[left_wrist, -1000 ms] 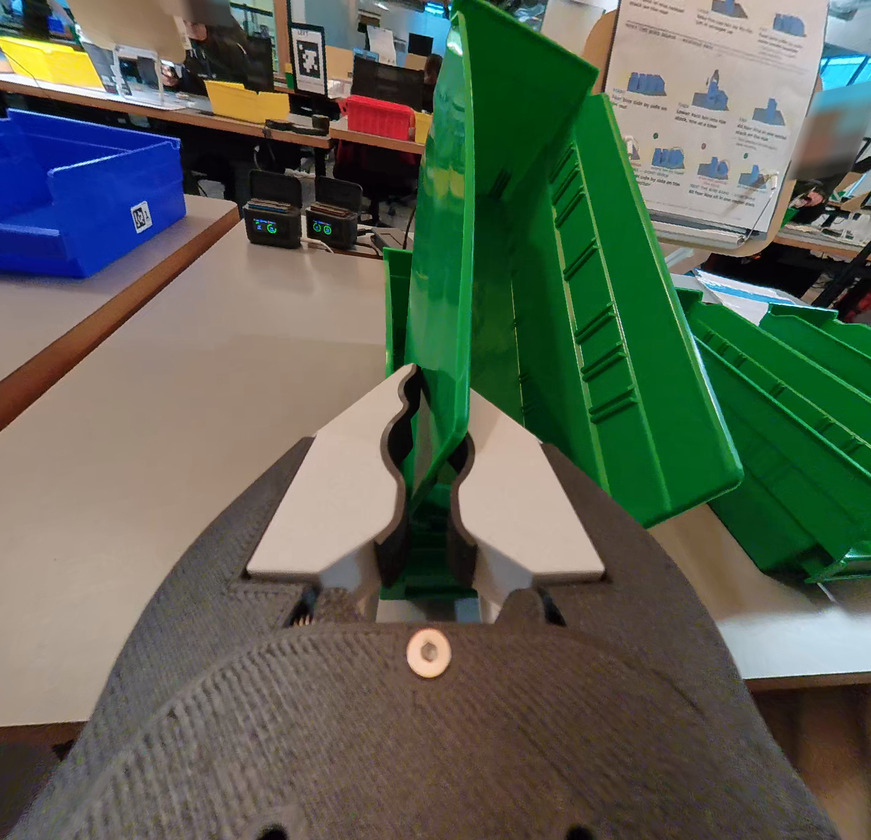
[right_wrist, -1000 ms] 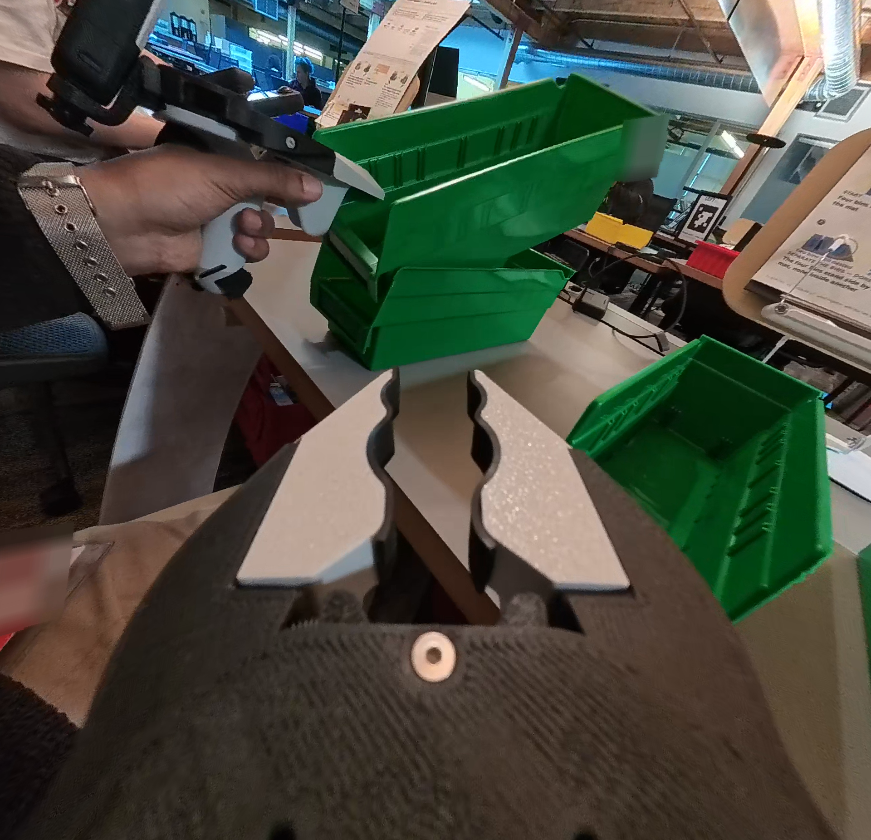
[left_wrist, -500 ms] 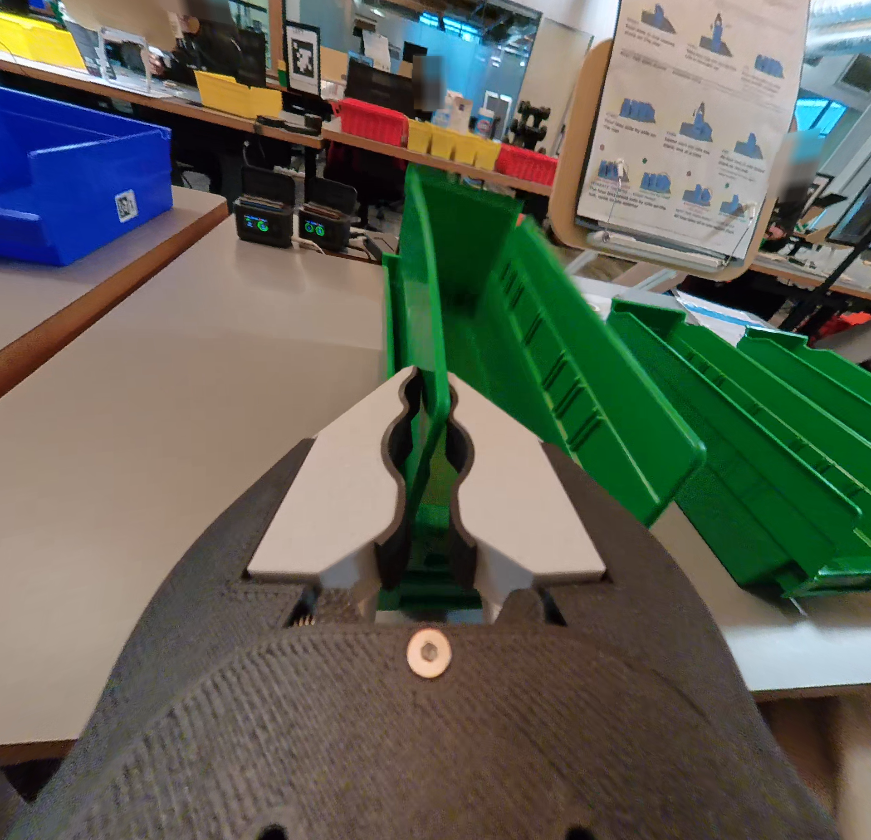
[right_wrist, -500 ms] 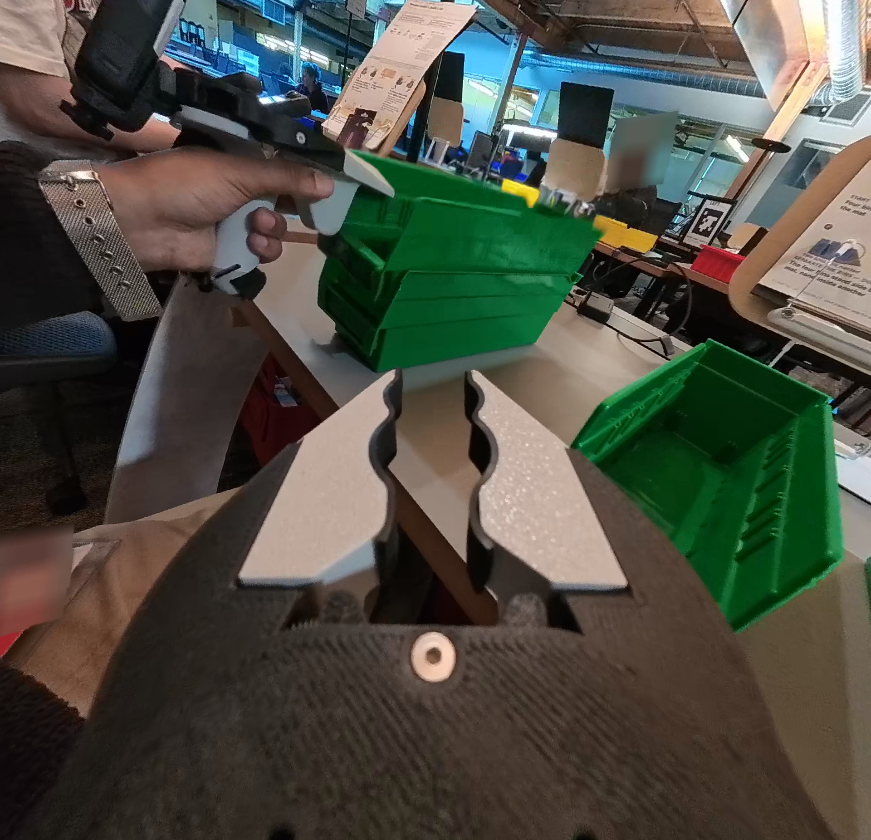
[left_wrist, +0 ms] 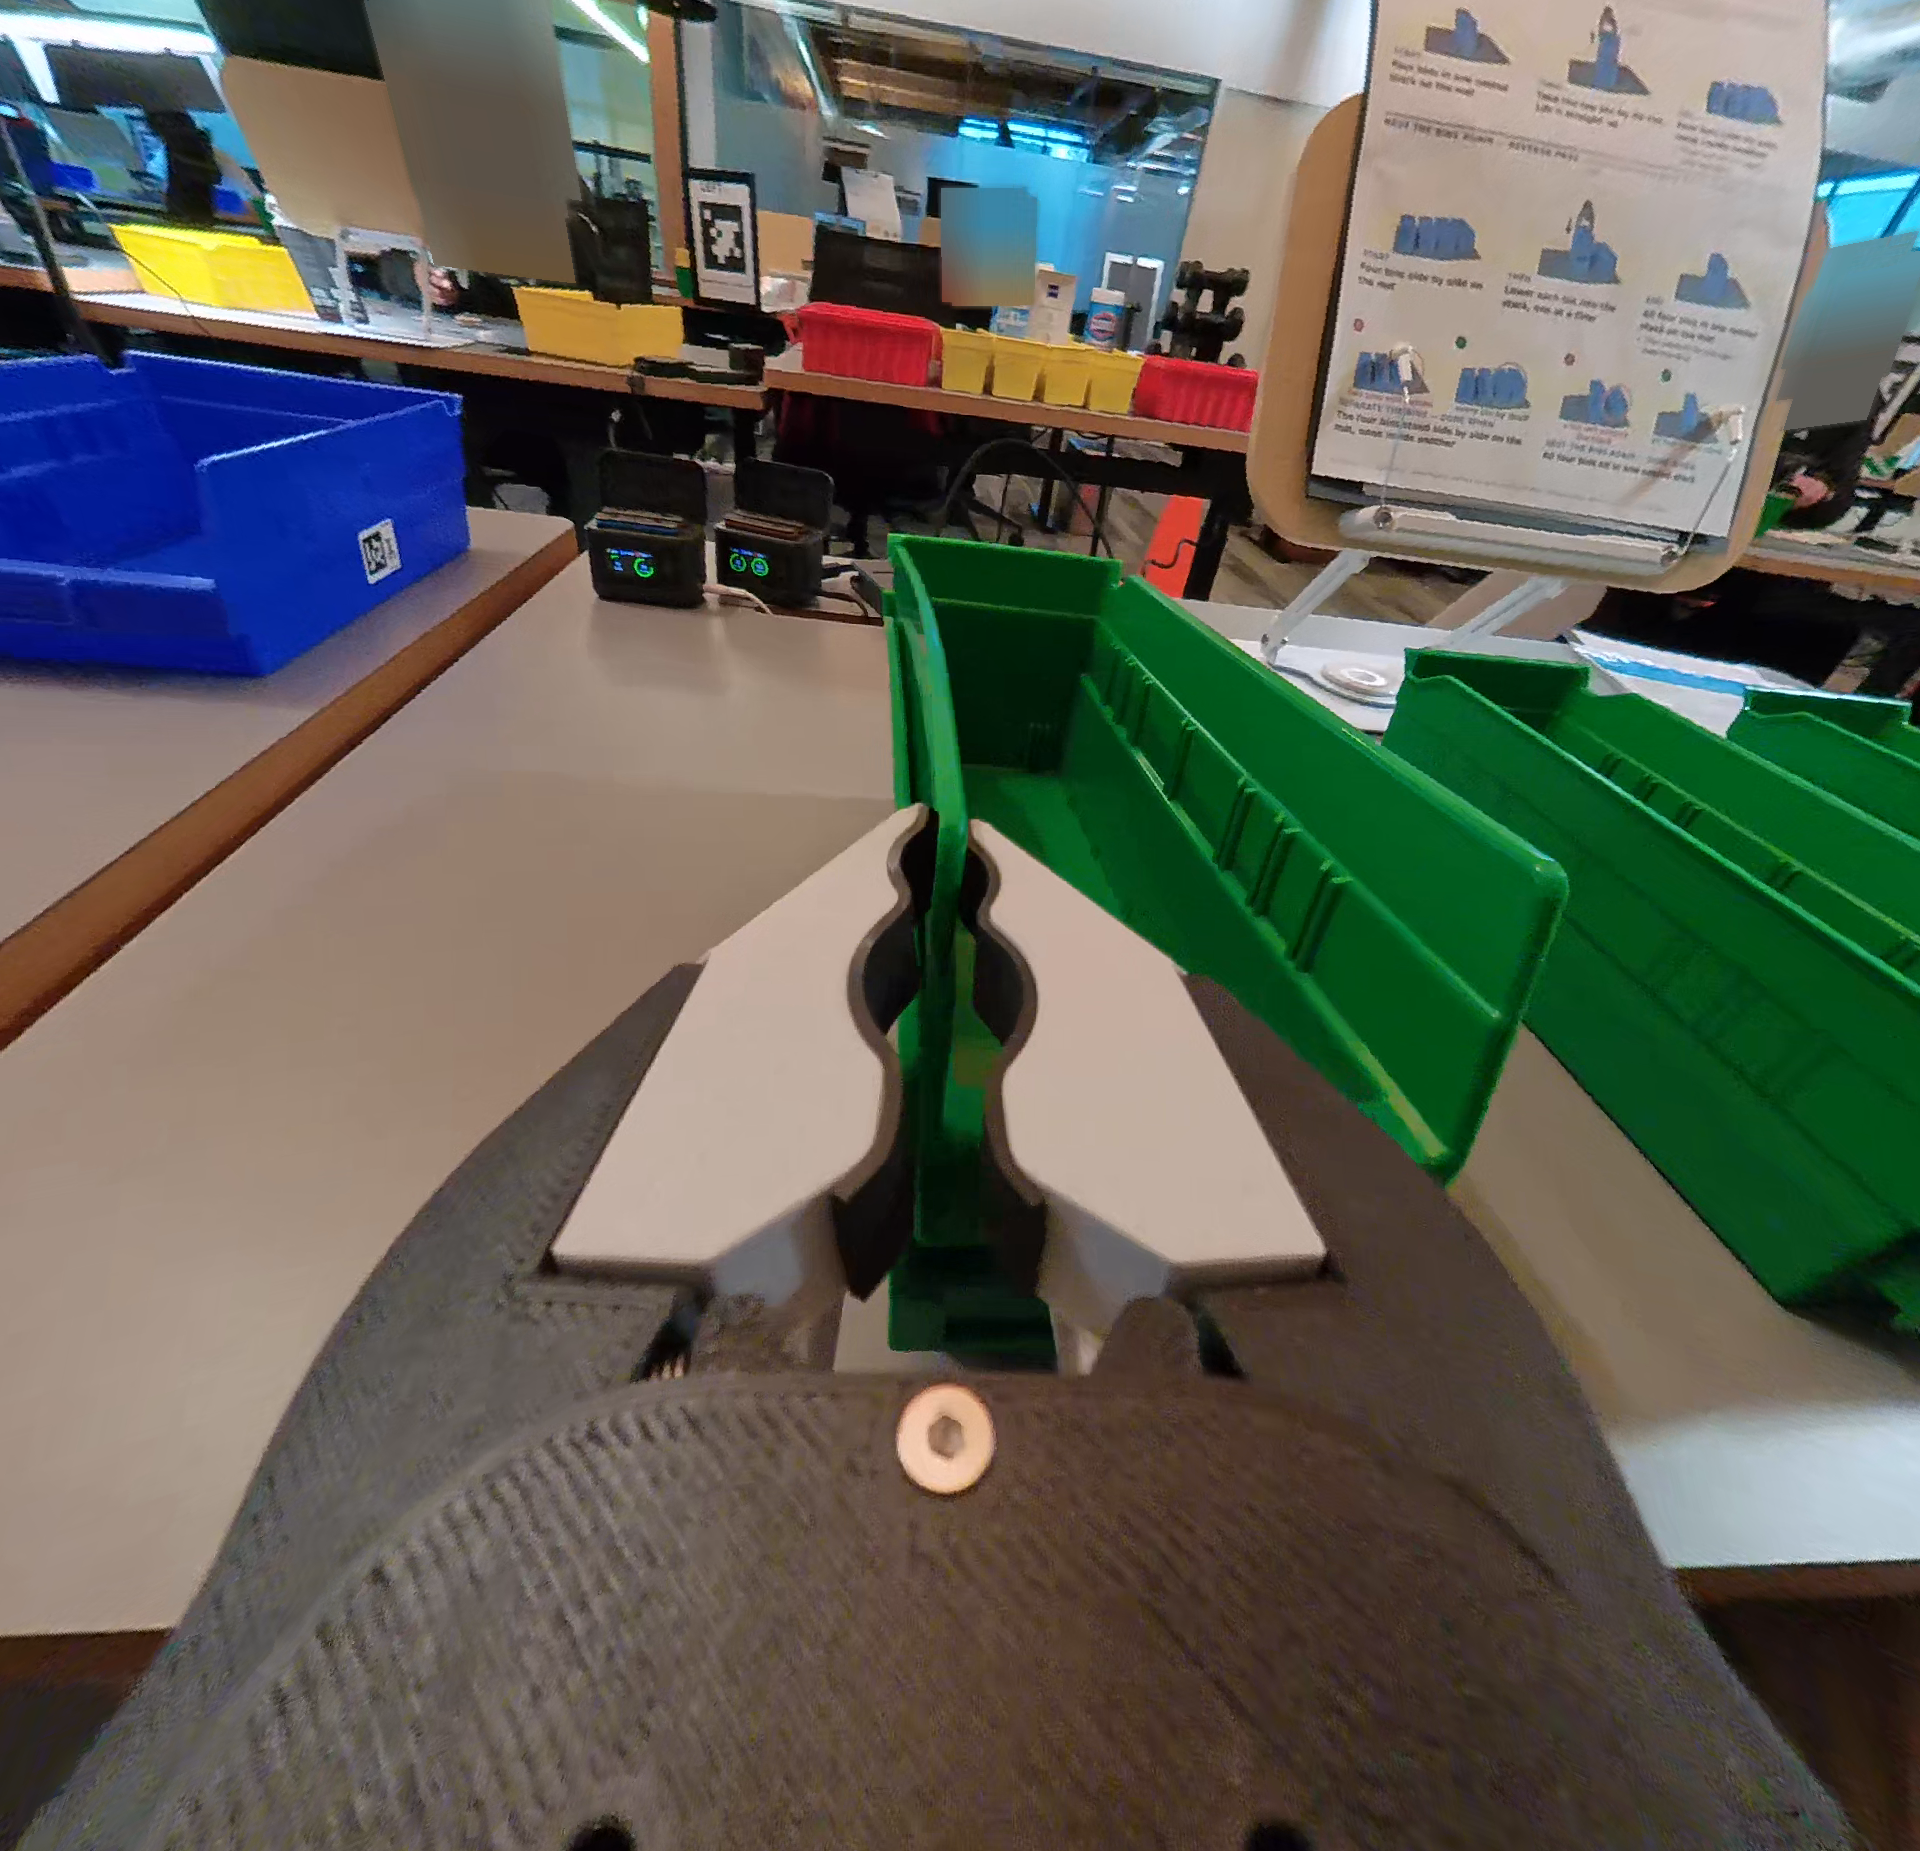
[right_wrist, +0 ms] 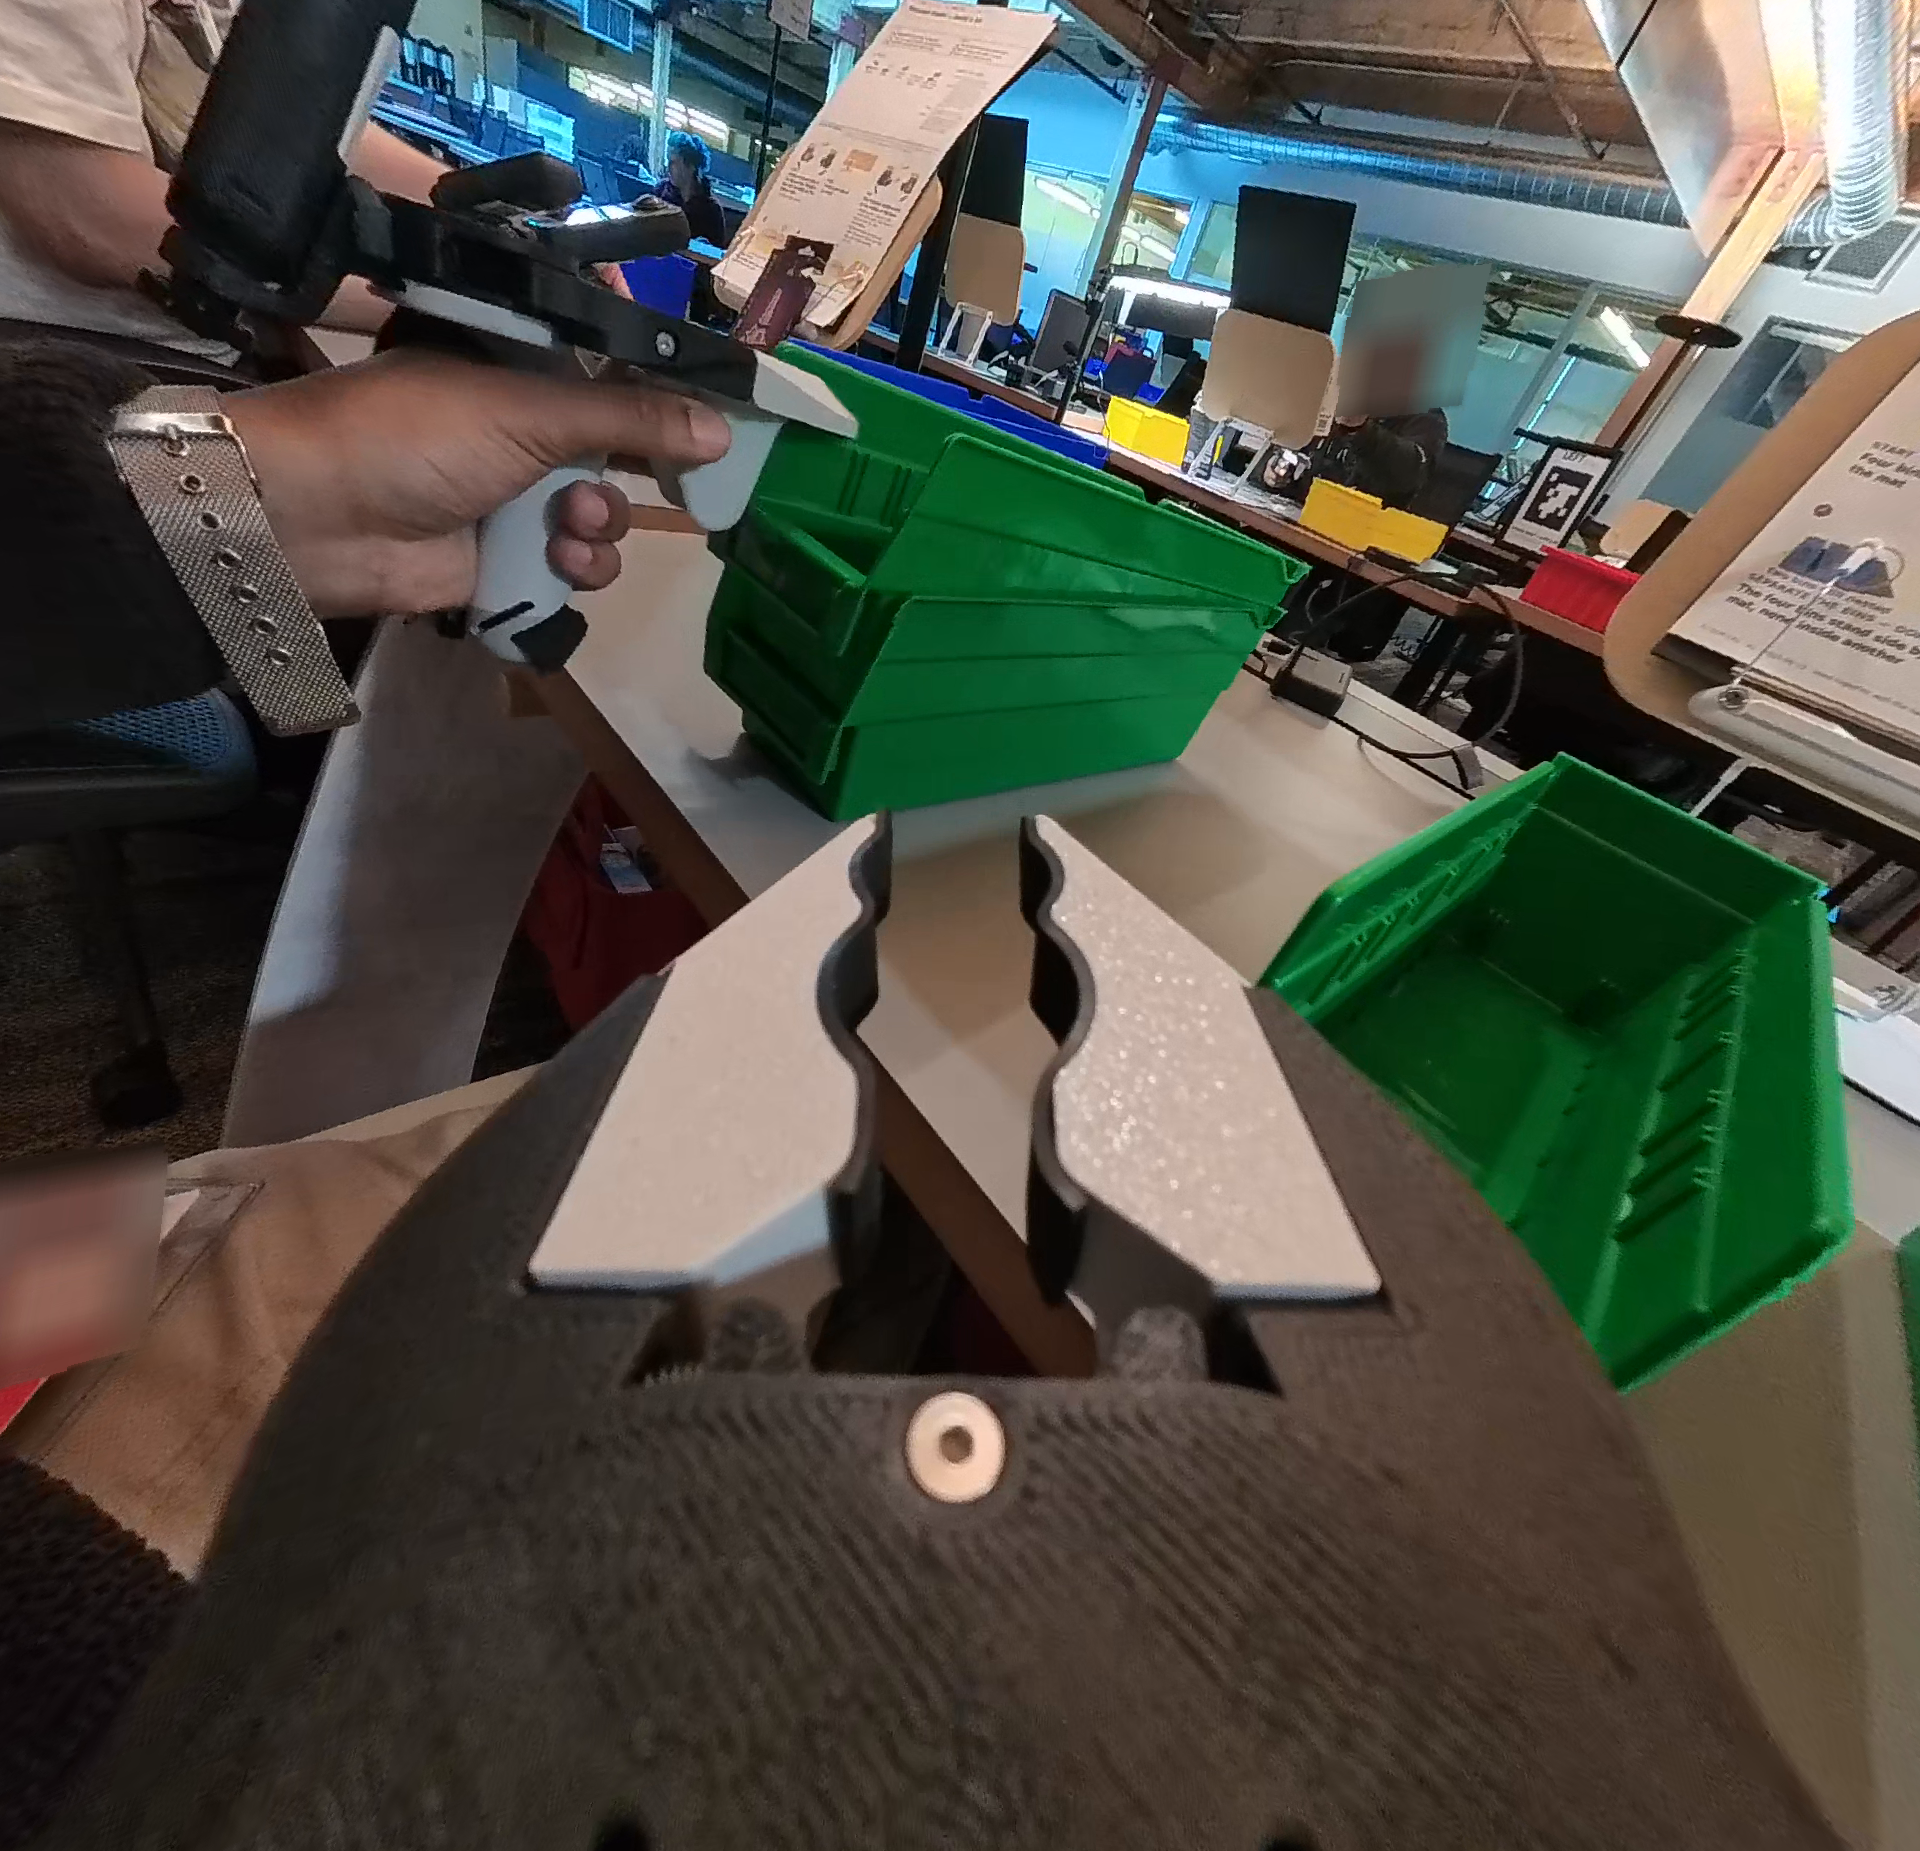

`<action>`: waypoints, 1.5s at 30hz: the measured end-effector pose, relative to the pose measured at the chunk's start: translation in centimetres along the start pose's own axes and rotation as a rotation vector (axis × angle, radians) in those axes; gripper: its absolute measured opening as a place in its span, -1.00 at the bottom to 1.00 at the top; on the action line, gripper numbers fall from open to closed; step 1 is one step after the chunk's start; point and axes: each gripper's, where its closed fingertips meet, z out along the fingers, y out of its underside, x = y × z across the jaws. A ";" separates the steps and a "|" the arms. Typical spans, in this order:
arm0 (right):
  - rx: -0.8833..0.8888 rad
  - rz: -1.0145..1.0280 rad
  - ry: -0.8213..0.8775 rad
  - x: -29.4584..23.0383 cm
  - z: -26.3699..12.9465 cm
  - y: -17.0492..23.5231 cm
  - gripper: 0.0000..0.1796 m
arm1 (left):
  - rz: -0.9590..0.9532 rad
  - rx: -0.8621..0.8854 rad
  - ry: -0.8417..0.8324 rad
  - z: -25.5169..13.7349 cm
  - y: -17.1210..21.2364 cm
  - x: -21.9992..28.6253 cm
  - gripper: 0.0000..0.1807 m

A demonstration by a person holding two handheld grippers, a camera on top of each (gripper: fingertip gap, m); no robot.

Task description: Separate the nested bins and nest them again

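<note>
My left gripper [left_wrist: 945, 845] is shut on the near left wall of a long green bin [left_wrist: 1226, 845]. In the right wrist view this top bin [right_wrist: 1049, 544] sits nested on a stack of green bins [right_wrist: 987, 689], its near end a little raised, with the left gripper [right_wrist: 821, 414] at its near rim and a hand holding it. Another green bin [left_wrist: 1704, 897] lies to the right; it also shows in the right wrist view [right_wrist: 1621, 1063], tilted on its side. My right gripper [right_wrist: 951, 856] is open and empty, hovering over the table's front edge.
A blue bin [left_wrist: 239, 523] sits on the neighbouring table at left. Two small black chargers [left_wrist: 712, 554] stand at the table's [left_wrist: 520, 918] far edge. An instruction board on a stand [left_wrist: 1558, 243] is at the back right. Yellow and red bins line far benches.
The left gripper has lowered the tilted green bin from steeply raised to nearly flat into the stack beneath it. The right gripper has stayed open and barely moved.
</note>
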 end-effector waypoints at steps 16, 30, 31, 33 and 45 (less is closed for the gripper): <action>-0.003 -0.006 -0.005 -0.2 0.1 0.1 -0.74 | -0.066 0.227 0.061 -0.9 -2.9 0.9 -1.00; -0.007 -0.040 -0.010 -0.7 0.1 0.2 -0.75 | -0.018 0.067 -0.010 1.1 1.8 -0.1 -1.00; -0.008 -0.046 -0.013 -0.8 0.1 0.2 -0.75 | -0.022 0.066 -0.010 1.1 1.8 -0.1 -1.00; -0.010 -0.057 -0.017 -0.9 0.1 0.3 -0.75 | -0.024 0.055 -0.012 1.1 2.0 -0.2 -1.00; -0.019 -0.061 -0.024 -0.9 0.2 0.6 -0.75 | 0.073 0.025 -0.086 1.1 2.3 -0.2 -1.00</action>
